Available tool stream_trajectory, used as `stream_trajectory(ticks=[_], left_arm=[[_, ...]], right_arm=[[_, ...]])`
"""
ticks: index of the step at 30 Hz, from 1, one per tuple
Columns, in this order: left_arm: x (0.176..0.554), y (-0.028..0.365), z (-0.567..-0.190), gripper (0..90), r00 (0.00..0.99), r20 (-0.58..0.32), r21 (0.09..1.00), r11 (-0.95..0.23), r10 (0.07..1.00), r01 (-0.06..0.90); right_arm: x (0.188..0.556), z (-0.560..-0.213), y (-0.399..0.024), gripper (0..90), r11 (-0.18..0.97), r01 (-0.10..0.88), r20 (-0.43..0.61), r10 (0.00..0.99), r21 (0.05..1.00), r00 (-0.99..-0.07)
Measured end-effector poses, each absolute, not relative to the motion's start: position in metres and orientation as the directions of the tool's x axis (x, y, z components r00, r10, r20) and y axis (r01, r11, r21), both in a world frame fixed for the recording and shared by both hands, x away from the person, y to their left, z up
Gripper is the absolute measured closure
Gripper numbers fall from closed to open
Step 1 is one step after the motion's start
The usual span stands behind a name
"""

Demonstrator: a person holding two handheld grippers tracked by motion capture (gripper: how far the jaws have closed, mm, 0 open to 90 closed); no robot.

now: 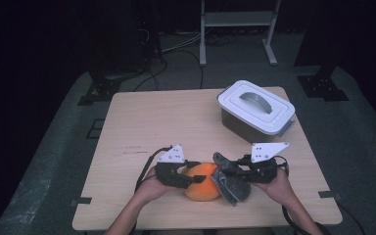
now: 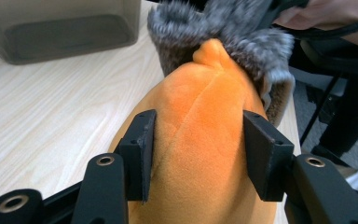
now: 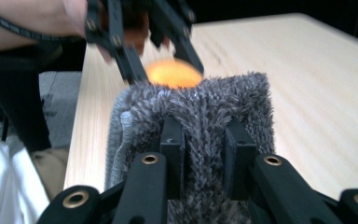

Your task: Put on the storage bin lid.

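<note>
Orange plush (image 2: 200,140) clamped in left gripper (image 2: 198,154), grey cloth (image 3: 200,116) in right gripper (image 3: 205,154)

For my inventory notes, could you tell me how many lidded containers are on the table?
1: the grey lidded box stands at the table's far right part, beyond both grippers.

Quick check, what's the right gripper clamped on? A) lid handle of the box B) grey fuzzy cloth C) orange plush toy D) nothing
B: in the right gripper view the right gripper has its jaws pinched on a fold of the grey fuzzy cloth, while the orange plush toy sits between the jaws of the left gripper, and the lidded box stands apart at the far side of the table.
</note>
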State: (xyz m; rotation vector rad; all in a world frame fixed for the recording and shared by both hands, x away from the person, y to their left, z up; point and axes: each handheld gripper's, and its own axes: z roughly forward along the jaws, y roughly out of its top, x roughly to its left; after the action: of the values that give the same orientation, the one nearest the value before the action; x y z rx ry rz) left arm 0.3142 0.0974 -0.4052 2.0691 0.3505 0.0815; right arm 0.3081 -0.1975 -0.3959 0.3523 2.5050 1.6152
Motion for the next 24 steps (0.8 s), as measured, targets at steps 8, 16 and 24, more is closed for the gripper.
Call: stream_trajectory(ticks=[8, 16, 24], left_arm=[[0.313, 0.094, -0.406, 34.8, 0.963, -0.055, 0.865, -0.470, 0.265, 0.179], [0.321, 0.105, -0.414, 20.0, 0.960, -0.095, 0.861, -0.463, 0.262, 0.212], [0.323, 0.105, -0.419, 46.2, 0.952, -0.117, 0.869, -0.434, 0.283, 0.236]], right_arm=[[0.309, -0.403, -0.192, 73.0, 0.420, 0.112, 0.004, 0.251, 0.901, -0.968], [0.313, -0.409, -0.204, 73.0, 0.436, 0.134, 0.024, 0.249, 0.890, -0.968], [0.316, -0.402, -0.212, 73.2, 0.431, 0.150, 0.026, 0.281, 0.890, -0.959]])
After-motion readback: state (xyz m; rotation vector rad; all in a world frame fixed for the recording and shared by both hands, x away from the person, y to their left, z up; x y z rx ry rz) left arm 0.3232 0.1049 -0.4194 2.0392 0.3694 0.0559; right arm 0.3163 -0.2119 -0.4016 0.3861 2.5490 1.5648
